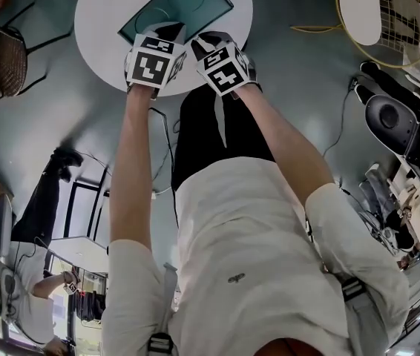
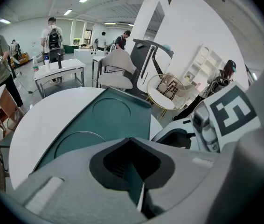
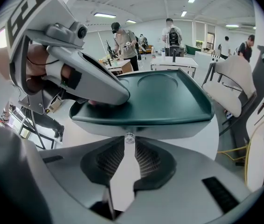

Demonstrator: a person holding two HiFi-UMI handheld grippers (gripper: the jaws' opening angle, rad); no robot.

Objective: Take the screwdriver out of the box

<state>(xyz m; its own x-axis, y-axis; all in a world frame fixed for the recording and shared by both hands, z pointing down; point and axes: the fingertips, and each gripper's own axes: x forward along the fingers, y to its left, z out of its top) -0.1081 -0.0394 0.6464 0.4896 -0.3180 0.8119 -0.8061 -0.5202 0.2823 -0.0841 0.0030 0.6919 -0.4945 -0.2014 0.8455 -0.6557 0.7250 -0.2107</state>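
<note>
On the round white table (image 1: 102, 21) in front of me sits the shallow green box (image 1: 195, 2). The screwdriver ought to be in it, yet I find it in no view. The floor of the box shows only two round hollows (image 2: 111, 111), and from above its near edge is covered by my own tools.

My left gripper (image 1: 167, 34) is closed tight with nothing between the jaws; its own view shows only a sliver of green through the slit. My right gripper (image 1: 211, 41) has its jaws drawn almost together, and a small shiny round bit (image 3: 129, 137) sits right at their tips. I cannot tell whether it is pinched there or lies just beyond, nor whether it belongs to the screwdriver.

Both tools tilt steeply down, side by side at the near rim, which I judge is the stance for reaching in.

The right gripper view shows what the head view hides. The left tool's jaws reach over the rim into the box, low over its floor, while the right one is outside, facing the near wall. The left gripper view adds the far part of the room, with desks (image 2: 59, 71), a wire chair (image 2: 167, 90) and people (image 2: 52, 34) standing well apart from the table.
</note>
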